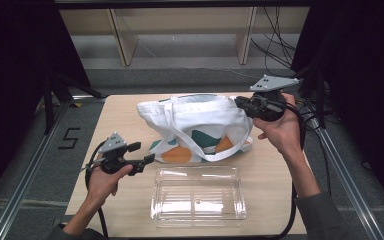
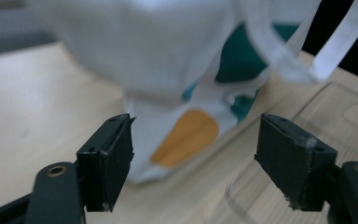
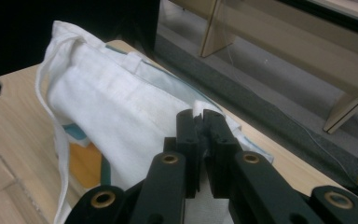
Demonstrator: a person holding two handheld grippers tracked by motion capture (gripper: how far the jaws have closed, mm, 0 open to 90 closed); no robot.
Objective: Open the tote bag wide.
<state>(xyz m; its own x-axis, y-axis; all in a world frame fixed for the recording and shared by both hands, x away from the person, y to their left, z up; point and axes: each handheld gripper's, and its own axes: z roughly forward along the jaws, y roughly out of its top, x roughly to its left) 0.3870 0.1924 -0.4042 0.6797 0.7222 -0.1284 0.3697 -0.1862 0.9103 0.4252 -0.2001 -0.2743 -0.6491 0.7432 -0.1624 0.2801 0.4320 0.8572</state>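
Observation:
A white cloth tote bag (image 1: 200, 125) with teal and orange shapes lies across the back middle of the wooden table (image 1: 120, 120), its straps hanging toward the front. My right gripper (image 1: 239, 102) pinches the bag's rim at its right end; in the right gripper view the jaws (image 3: 200, 116) stand shut on a fold of white cloth (image 3: 121, 107). My left gripper (image 1: 145, 152) hovers off the bag's left front corner, jaws apart with nothing between them (image 2: 193, 156). The bag's printed corner (image 2: 186, 135) lies just ahead of them.
A clear plastic box (image 1: 198, 196) sits at the front middle of the table, its rim (image 2: 307, 112) close to the left gripper's right jaw. Black cables (image 1: 280, 45) and wooden frame legs (image 1: 120, 40) stand beyond the table's far edge. Metal rails (image 1: 30, 170) run along both sides.

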